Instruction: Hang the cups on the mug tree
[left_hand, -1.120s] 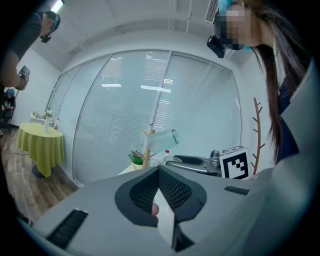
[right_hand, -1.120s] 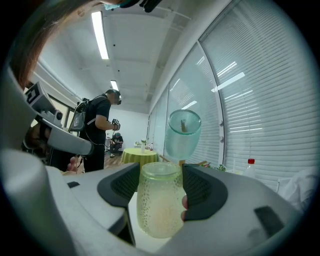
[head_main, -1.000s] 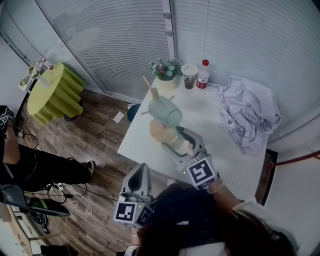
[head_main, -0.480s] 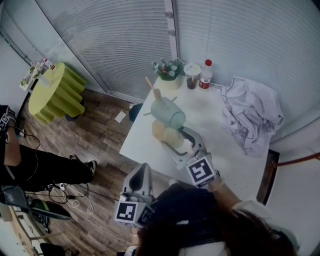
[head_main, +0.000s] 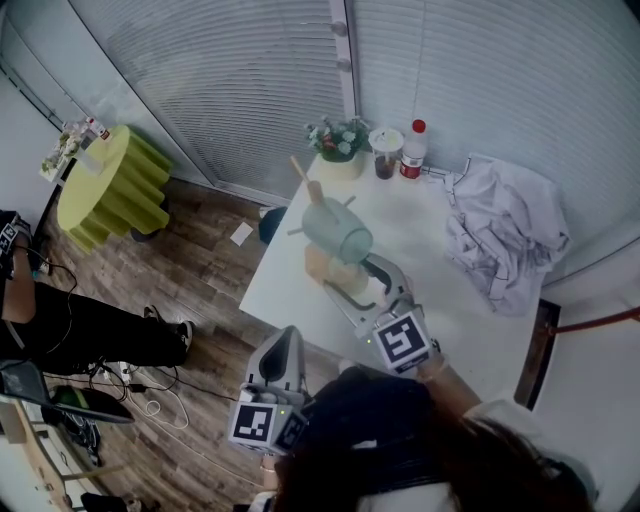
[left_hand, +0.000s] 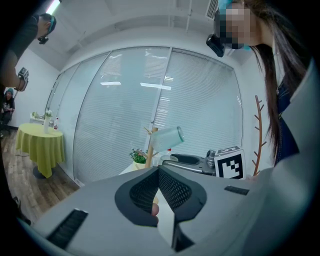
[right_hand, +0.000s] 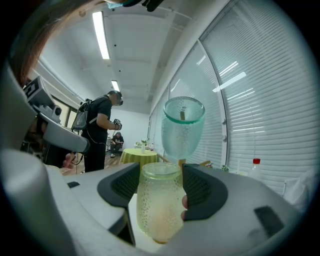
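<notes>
Carry step: right tongs (right_hand: 159, 187) clamp the yellow cup (right_hand: 156, 215) near the mug tree (head_main: 313, 190); left tongs (left_hand: 159, 190) together, empty. Next, probably: reach a free peg (head_main: 297, 166).

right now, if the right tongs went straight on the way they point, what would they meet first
Probably the pale green cup hanging on the mug tree; it sits ahead of the right tongs, and the yellowish dimpled cup they hold would touch it first. Depth is hard to judge.
</notes>
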